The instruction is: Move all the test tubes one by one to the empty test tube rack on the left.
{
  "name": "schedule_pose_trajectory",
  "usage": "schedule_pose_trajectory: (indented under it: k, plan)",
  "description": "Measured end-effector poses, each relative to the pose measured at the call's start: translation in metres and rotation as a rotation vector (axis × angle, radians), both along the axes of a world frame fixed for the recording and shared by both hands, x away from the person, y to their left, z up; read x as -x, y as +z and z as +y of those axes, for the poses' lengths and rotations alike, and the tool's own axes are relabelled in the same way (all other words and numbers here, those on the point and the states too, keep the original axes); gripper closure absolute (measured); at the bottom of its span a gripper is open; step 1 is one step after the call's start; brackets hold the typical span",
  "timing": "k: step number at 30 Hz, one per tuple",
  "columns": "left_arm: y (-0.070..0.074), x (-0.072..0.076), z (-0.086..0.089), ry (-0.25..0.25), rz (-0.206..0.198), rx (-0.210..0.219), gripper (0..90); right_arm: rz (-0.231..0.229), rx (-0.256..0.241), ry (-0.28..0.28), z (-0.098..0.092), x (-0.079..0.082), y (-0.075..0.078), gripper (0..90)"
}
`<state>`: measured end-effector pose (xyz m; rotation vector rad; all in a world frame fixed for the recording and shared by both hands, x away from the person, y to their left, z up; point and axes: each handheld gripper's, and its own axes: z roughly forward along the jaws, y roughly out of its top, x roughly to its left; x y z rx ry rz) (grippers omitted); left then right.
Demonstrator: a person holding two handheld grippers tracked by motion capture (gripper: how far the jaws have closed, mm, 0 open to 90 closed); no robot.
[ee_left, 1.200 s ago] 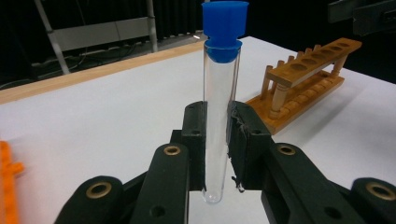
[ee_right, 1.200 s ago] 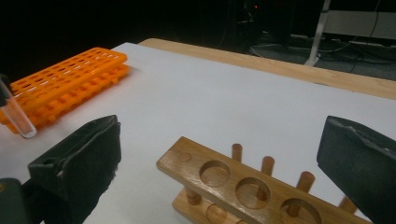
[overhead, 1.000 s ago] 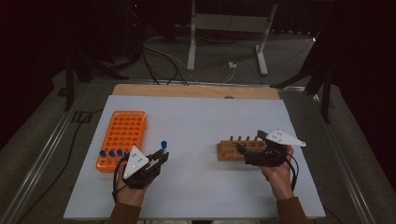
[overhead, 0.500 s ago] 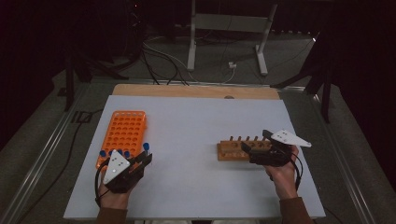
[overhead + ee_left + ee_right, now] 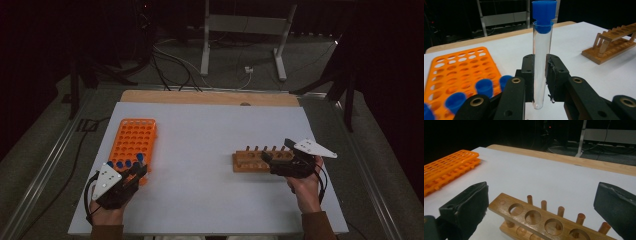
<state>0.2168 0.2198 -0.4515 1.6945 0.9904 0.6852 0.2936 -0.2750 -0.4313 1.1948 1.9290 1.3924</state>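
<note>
The left gripper pinches a blue-capped test tube upright, just near of the orange rack at the near left. The right gripper, spread wide, straddles the wooden rack. Next, I reckon: lowering the tube squarely into an orange hole.

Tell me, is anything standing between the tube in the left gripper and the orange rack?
Nothing visible does. The left gripper holds the clear blue-capped test tube upright beside the orange plastic rack, next to the blue-capped tubes already seated in its near row.
</note>
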Motion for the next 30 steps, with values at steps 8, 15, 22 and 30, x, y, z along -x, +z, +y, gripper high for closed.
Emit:
schedule_pose_trajectory:
  k: [8,15,22,30]
  plan:
    - [0.002,0.003,0.012,0.026,-0.003,0.002,78.2,-0.001,-0.003,-0.007,-0.003,0.0,-0.001,0.0]
    - [0.004,0.005,0.02,0.055,-0.013,-0.011,78.1,-0.004,-0.01,-0.012,-0.005,0.0,0.0,0.0]
    - [0.007,0.009,0.033,0.102,-0.025,-0.017,78.1,-0.007,-0.012,-0.015,-0.006,0.0,0.0,0.0]
    - [0.007,0.013,0.052,0.173,-0.033,-0.013,78.1,-0.008,-0.015,-0.019,-0.007,0.001,0.001,0.0]
